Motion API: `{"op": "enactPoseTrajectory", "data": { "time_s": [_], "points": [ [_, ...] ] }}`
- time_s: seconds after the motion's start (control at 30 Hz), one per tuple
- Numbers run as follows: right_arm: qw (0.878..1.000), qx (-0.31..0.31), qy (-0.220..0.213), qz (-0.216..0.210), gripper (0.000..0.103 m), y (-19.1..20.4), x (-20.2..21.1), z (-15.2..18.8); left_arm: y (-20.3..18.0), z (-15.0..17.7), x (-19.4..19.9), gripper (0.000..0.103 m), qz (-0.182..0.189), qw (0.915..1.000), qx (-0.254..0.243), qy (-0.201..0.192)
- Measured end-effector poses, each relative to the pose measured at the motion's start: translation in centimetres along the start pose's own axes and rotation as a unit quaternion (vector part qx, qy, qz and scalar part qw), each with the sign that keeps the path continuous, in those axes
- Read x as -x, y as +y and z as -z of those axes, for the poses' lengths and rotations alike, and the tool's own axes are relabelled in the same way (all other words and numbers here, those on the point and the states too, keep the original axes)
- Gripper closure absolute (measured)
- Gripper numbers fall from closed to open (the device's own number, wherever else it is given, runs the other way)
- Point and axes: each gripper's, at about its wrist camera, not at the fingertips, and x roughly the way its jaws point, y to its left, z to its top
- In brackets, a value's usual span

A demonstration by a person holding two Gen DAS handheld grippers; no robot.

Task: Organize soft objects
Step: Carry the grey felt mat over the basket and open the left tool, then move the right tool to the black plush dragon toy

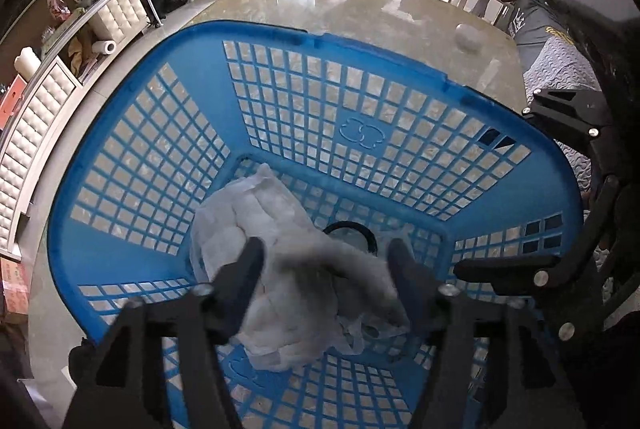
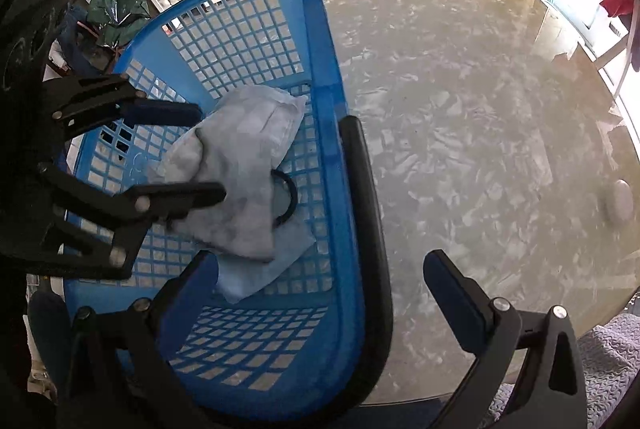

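A grey-white soft cloth (image 1: 280, 269) lies bunched on the lattice floor of a blue plastic basket (image 1: 132, 157), in the lower centre of the left wrist frame. A black ring-shaped band (image 1: 352, 229) shows at the cloth's upper right edge, partly covered by it. In the right wrist view a paler blue-white sheet (image 2: 256, 273) lies beneath the cloth, also inside the basket.

The left gripper (image 1: 326, 265) points down into the basket with its jaws apart. The cloth lies between and below the fingers; no pad presses on it.

The right gripper (image 2: 316, 277) stands at the basket's near end. Its jaws are spread wide, one finger inside the basket wall, the other outside over the table; nothing is clamped.

The basket rests on a glossy beige marbled table (image 2: 460, 133). A small white rounded object (image 2: 618, 205) sits alone at centre right, well apart from the basket.
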Motion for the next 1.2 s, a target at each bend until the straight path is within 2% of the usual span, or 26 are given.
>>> {"op": "enactPoseTrajectory", "data": {
  "time_s": [0.23, 0.33, 0.4, 0.57, 0.83, 1.0, 1.2],
  "points": [
    [1.0, -0.002, -0.006, 0.004, 0.0, 0.4, 0.8, 0.3, 0.7, 0.1, 0.9, 0.03, -0.027, 0.9996, 0.012, -0.001],
    [1.0, -0.002, -0.014, 0.007, 0.0, 0.7, 1.5, 0.4, 0.7, 0.4, 2.4, 0.03, -0.031, 0.9993, 0.021, -0.009],
    [1.0, 0.001, -0.02, 0.01, 0.0, 1.1, 2.1, 0.5, 0.5, 0.6, 3.7, 0.021, -0.037, 0.9988, 0.022, -0.021],
    [0.999, 0.006, -0.036, 0.02, 0.0, 2.4, 4.1, 1.1, -0.6, 1.6, 6.9, 0.02, -0.061, 0.9969, 0.024, -0.044],
    [0.997, 0.027, -0.06, 0.03, 0.0, 4.9, 7.1, 1.7, -1.4, 4.1, 10.6, 0.016, -0.072, 0.9939, 0.044, -0.071],
    [0.996, 0.047, -0.075, 0.033, 0.0, 7.0, 8.4, 2.0, -1.6, 6.3, 13.2, 0.0, -0.081, 0.9906, 0.066, -0.089],
    [0.994, 0.07, -0.08, 0.035, 0.0, 9.7, 8.7, 2.2, -1.6, 9.3, 14.9, 0.0, -0.092, 0.9868, 0.093, -0.095]
  ]
}}
